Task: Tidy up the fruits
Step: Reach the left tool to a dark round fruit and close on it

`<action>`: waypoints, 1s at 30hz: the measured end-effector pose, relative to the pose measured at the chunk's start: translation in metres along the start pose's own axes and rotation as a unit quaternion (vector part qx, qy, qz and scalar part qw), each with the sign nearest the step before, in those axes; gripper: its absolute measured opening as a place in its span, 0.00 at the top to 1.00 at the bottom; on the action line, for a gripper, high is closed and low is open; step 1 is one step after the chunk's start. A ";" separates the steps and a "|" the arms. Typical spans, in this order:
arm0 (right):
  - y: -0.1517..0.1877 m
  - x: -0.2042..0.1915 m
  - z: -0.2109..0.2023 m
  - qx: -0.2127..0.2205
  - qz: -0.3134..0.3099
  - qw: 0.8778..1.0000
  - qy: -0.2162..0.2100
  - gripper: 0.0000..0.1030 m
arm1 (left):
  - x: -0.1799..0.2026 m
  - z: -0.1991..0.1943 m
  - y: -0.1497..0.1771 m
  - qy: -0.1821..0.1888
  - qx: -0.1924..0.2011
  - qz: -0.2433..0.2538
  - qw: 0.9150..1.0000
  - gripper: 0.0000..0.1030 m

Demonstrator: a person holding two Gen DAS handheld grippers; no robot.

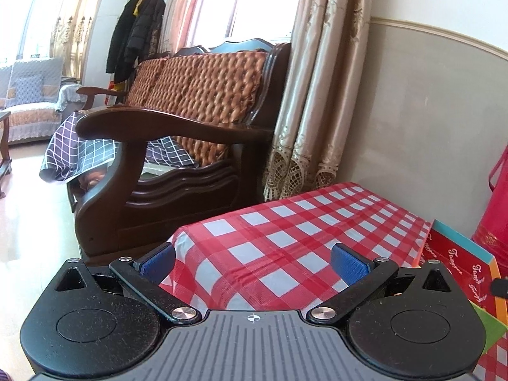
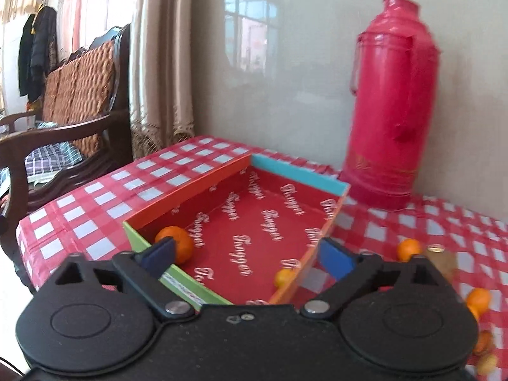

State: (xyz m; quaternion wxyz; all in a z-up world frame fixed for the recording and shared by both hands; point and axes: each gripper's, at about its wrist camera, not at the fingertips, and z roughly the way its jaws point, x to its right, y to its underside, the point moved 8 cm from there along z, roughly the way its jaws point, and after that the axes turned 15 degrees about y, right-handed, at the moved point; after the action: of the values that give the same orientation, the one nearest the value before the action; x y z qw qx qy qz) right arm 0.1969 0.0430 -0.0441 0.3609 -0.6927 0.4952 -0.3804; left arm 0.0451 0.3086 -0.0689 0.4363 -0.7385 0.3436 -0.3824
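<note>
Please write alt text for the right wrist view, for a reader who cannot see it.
An open right hand-held gripper hovers over a red box that holds two oranges: a larger one and a smaller one. More oranges lie on the checkered tablecloth to the right, and a red thermos stands behind.

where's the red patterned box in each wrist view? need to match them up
Left wrist: the box is cut off at the right edge, only its near corner showing, beside the left gripper.
Right wrist: the box sits centre frame, open, two oranges inside, just ahead of the right gripper.
Shared landmark: the red thermos, a sliver at the far right in the left view.
</note>
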 end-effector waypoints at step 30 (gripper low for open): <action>0.127 0.269 -0.037 -0.071 0.168 0.939 0.290 0.06 | 0.279 -0.023 0.078 0.252 -0.059 0.244 0.935 0.00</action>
State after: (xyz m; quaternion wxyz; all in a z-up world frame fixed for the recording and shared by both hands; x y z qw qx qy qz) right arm 0.1707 -0.2512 -0.0931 0.2101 -0.4826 0.7135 -0.4624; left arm 0.1426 0.0354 -0.0581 0.3711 -0.5359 0.6338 -0.4165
